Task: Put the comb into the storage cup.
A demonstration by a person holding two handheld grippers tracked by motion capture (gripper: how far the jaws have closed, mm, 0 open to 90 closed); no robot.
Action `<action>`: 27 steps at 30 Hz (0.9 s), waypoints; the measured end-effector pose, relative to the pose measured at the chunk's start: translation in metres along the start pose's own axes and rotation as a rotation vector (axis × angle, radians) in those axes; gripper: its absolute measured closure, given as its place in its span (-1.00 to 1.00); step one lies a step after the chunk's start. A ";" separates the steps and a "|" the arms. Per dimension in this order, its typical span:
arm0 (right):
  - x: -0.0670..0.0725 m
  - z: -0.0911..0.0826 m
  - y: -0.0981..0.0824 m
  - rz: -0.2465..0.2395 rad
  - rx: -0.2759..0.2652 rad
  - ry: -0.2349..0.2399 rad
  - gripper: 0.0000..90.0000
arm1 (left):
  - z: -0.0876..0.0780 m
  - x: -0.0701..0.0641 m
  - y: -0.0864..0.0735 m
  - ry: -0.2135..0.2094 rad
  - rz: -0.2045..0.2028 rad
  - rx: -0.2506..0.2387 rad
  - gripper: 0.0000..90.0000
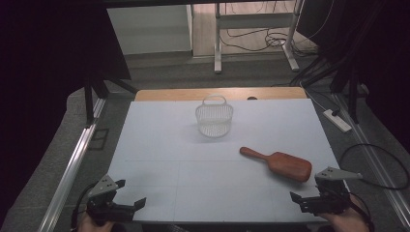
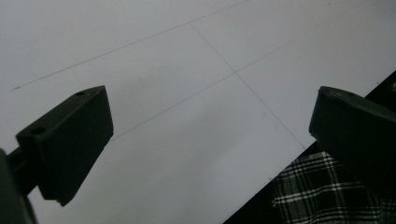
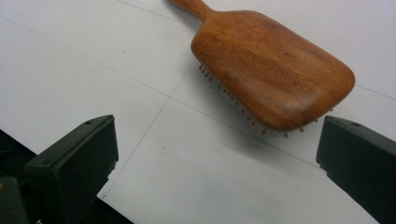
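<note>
A brown wooden hairbrush (image 1: 280, 164) lies bristles down on the white table top (image 1: 193, 164), right of the middle, with its handle pointing left and away. My right gripper (image 1: 305, 187) sits at the near right corner, just short of the brush head, open. In the right gripper view the brush (image 3: 271, 70) lies ahead of the open right gripper (image 3: 217, 154), nothing between the jaws. A white mesh basket (image 1: 214, 116) with a handle stands upright near the far middle. My left gripper (image 1: 131, 192) rests open at the near left corner, and its own view shows the left gripper (image 2: 210, 126) over bare table.
The table's near edge runs just under both grippers. A plaid cloth (image 2: 322, 186) shows below that edge. A wooden strip (image 1: 217, 93) borders the far side. A power strip (image 1: 338, 121) and cables lie on the floor to the right.
</note>
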State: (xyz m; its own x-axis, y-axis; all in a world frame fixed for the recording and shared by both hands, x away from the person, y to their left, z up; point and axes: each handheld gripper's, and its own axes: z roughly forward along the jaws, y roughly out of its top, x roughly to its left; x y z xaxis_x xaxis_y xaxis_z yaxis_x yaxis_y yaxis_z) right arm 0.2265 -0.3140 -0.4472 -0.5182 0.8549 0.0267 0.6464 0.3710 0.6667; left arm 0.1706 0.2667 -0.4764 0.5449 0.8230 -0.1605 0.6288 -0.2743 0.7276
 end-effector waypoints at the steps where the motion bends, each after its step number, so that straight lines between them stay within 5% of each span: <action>1: 0.000 0.000 0.000 -0.001 0.002 0.003 -1.00 | 0.000 0.000 0.000 0.000 0.000 0.000 -0.99; 27: -0.004 0.017 0.024 -0.039 0.010 0.052 -1.00 | 0.000 0.000 0.000 -0.005 0.003 0.005 -0.99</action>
State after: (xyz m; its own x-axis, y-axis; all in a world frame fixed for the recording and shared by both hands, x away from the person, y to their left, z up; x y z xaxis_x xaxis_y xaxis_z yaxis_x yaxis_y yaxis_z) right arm 0.2533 -0.3021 -0.4440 -0.5713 0.8198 0.0396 0.6308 0.4077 0.6602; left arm 0.1713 0.2667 -0.4764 0.5495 0.8197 -0.1618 0.6299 -0.2793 0.7247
